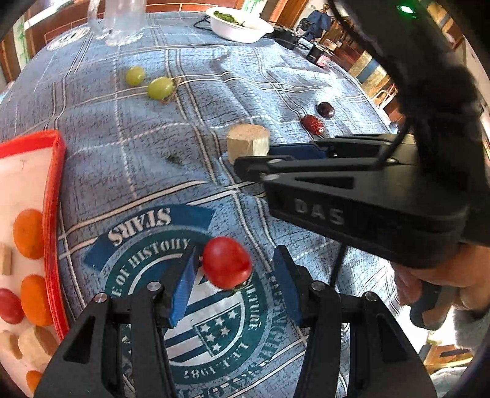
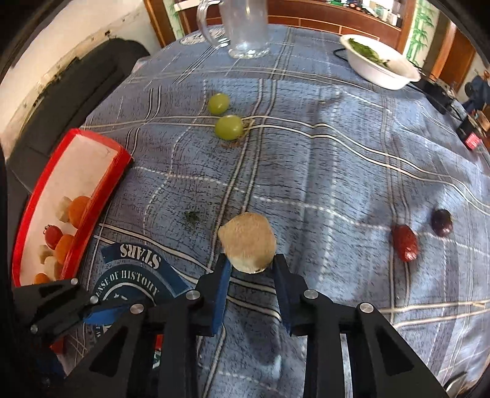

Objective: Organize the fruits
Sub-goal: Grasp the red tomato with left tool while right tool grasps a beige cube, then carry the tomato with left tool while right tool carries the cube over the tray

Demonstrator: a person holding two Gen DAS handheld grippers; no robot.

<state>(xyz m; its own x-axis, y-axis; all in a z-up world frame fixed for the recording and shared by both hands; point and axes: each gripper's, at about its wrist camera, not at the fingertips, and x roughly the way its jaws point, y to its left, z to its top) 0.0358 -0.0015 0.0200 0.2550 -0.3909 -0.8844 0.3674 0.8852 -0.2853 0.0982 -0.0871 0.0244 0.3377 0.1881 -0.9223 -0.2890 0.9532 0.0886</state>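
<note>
My left gripper (image 1: pixel 234 269) is open around a red cherry tomato (image 1: pixel 226 262) that lies on the blue cloth; only the left pad is close to it. My right gripper (image 2: pixel 249 264) has its pads against both sides of a tan sugarcane chunk (image 2: pixel 247 242), also seen in the left wrist view (image 1: pixel 248 143). A red-rimmed white tray (image 2: pixel 73 189) at the left holds orange and red tomatoes and cane pieces. Two green grapes (image 2: pixel 228 127) lie further back. A red date (image 2: pixel 405 243) and a dark grape (image 2: pixel 442 222) lie to the right.
A glass mug (image 2: pixel 245 27) and a white bowl (image 2: pixel 379 65) with greens stand at the far edge of the table. A black device with a red label (image 2: pixel 470 134) and cables sit at the far right.
</note>
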